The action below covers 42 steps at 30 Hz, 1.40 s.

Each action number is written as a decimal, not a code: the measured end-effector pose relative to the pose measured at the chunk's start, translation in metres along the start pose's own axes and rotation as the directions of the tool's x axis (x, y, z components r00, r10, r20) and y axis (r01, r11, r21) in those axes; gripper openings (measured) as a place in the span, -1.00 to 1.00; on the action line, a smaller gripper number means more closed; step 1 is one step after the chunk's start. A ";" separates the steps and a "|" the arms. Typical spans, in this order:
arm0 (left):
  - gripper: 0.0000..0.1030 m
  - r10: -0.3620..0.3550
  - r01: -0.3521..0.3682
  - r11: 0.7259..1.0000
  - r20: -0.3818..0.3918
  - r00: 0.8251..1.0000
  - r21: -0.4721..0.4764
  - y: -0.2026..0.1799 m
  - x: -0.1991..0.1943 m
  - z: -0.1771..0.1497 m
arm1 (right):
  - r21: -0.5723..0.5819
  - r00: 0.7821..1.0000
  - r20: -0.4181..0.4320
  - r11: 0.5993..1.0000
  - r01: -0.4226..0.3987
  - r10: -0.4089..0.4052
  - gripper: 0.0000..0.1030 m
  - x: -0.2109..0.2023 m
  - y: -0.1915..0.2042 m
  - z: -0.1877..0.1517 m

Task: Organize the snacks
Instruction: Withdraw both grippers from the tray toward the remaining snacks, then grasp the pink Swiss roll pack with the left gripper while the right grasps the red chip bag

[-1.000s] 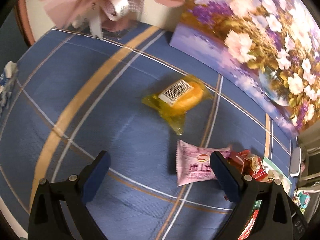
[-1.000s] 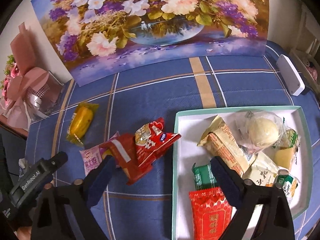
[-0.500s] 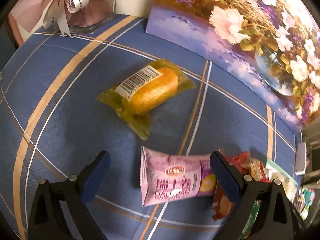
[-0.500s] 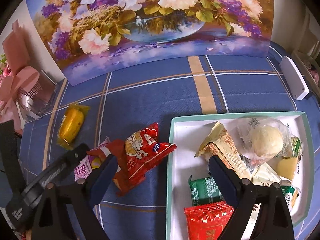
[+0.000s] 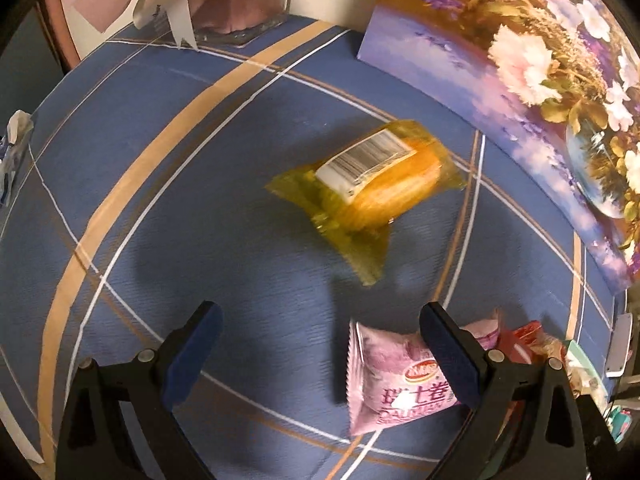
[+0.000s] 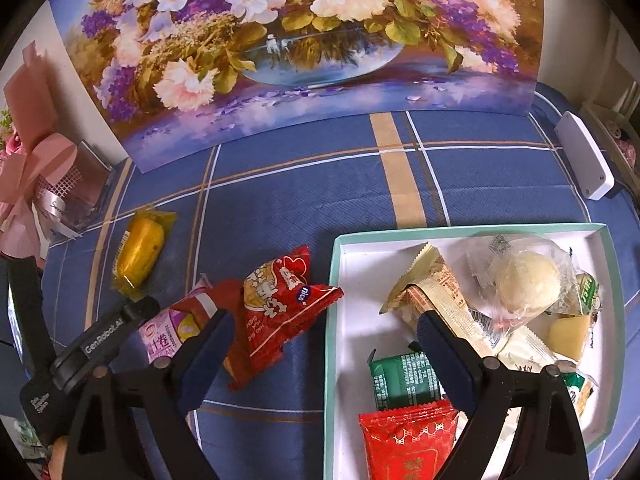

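A yellow snack pack (image 5: 368,196) with a barcode label lies on the blue checked cloth, ahead of my left gripper (image 5: 320,320), which is open and holds nothing. A pink pack (image 5: 396,384) lies partly behind the left gripper's right finger. In the right wrist view, the yellow pack (image 6: 140,256), the pink pack (image 6: 164,332) and two red packs (image 6: 280,312) lie left of a white tray (image 6: 334,280) with a teal rim. The tray holds several wrapped snacks. My right gripper (image 6: 326,320) hangs open and empty over the tray's left rim.
A floral painting (image 6: 304,40) stands along the back of the table. A pink ribboned gift (image 6: 44,184) sits at the back left, and a white device (image 6: 584,156) lies at the right edge. A finger (image 6: 120,320) of the left gripper shows in the right wrist view.
My left gripper has sunk and drawn closer to the yellow pack, which looks larger now. The pink pack has slid from between its fingers to behind the right one. The right gripper has barely moved.
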<state>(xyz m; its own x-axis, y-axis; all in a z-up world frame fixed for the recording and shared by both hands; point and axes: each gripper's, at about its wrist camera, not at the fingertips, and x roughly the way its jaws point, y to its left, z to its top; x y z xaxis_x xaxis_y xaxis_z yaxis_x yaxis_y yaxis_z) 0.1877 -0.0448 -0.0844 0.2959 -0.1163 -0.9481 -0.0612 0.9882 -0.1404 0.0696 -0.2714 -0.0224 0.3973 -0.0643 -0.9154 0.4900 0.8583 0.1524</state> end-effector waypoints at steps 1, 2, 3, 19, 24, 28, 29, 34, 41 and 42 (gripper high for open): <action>0.93 0.006 -0.006 1.000 -0.008 1.000 0.007 0.001 0.000 0.000 | 0.001 1.000 -0.003 1.000 0.000 0.000 0.82 0.000 -0.001 0.000; 0.93 0.010 -0.009 1.000 -0.014 1.000 0.010 0.002 0.000 0.000 | 0.002 1.000 -0.004 1.000 0.000 0.000 0.82 0.000 -0.001 -0.001; 0.93 0.010 -0.009 1.000 -0.018 1.000 0.013 0.004 -0.001 -0.001 | 0.004 1.000 -0.006 1.000 0.000 0.000 0.83 -0.001 -0.002 -0.001; 0.93 0.047 -0.036 0.994 -0.103 0.994 0.107 0.024 -0.014 -0.024 | 0.025 1.000 -0.019 0.999 -0.023 0.023 0.82 -0.012 -0.007 -0.009; 0.93 0.013 -0.005 0.996 -0.088 0.996 0.091 0.028 -0.026 -0.029 | 0.020 0.999 -0.016 0.999 -0.032 0.032 0.83 -0.016 -0.005 -0.010; 0.93 -0.032 0.039 0.993 -0.062 0.998 0.109 0.020 -0.039 -0.027 | 0.020 0.999 -0.022 0.999 -0.034 0.035 0.83 -0.015 -0.006 -0.010; 0.93 -0.045 0.052 0.991 -0.060 0.997 0.123 0.016 -0.041 -0.027 | 0.023 0.999 -0.024 0.999 -0.034 0.034 0.83 -0.015 -0.006 -0.010; 0.93 -0.091 0.104 0.974 -0.077 0.993 0.199 -0.008 -0.039 -0.035 | 0.029 0.999 -0.028 0.999 -0.033 0.034 0.83 -0.013 -0.009 -0.009; 0.93 -0.084 0.113 0.952 -0.115 0.990 0.283 -0.043 -0.022 -0.042 | 0.032 0.999 -0.036 0.999 -0.028 0.029 0.83 -0.011 -0.012 -0.009; 0.92 -0.084 0.114 0.952 -0.116 0.990 0.285 -0.044 -0.020 -0.043 | 0.032 0.999 -0.036 0.999 -0.026 0.027 0.83 -0.011 -0.012 -0.009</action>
<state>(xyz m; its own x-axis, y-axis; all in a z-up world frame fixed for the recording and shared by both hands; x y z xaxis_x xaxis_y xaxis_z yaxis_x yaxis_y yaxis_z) 0.1438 -0.0905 -0.0712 0.1873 -0.2099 -0.9596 0.2477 0.9554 -0.1606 0.0521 -0.2765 -0.0181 0.3828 -0.0226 -0.9236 0.5044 0.8427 0.1884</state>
